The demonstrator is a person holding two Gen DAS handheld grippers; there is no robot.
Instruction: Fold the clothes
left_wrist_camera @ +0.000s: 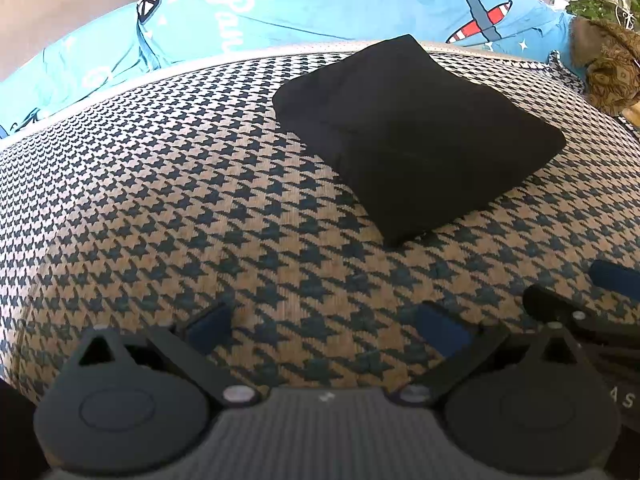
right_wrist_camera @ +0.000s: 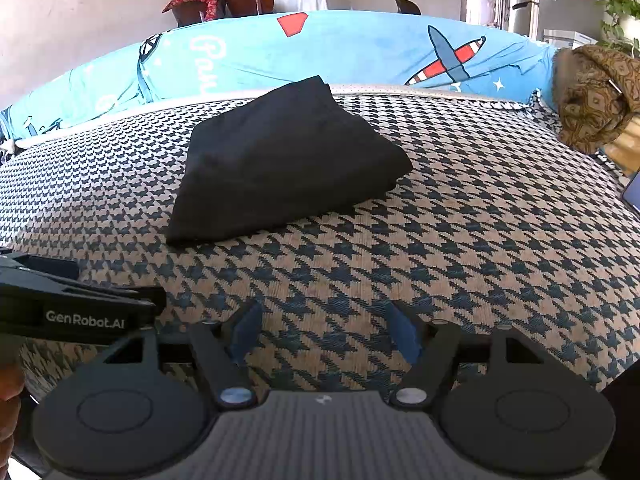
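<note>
Houndstooth cover point(right_wrist_camera: 460, 216), left to right: left gripper point(left_wrist_camera: 326, 330) agape and empty, near edge; folded black garment point(right_wrist_camera: 280, 160) mid-far, unobstructed; right gripper point(right_wrist_camera: 324, 330) agape, empty; blue aeroplane-print bedding point(right_wrist_camera: 360, 52) behind; brown patterned cloth point(right_wrist_camera: 592, 96) far right.

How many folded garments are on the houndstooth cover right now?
1: a black folded garment lies on the houndstooth cover, near the blue airplane-print bedding. Areas outside both views may hide more.
</note>
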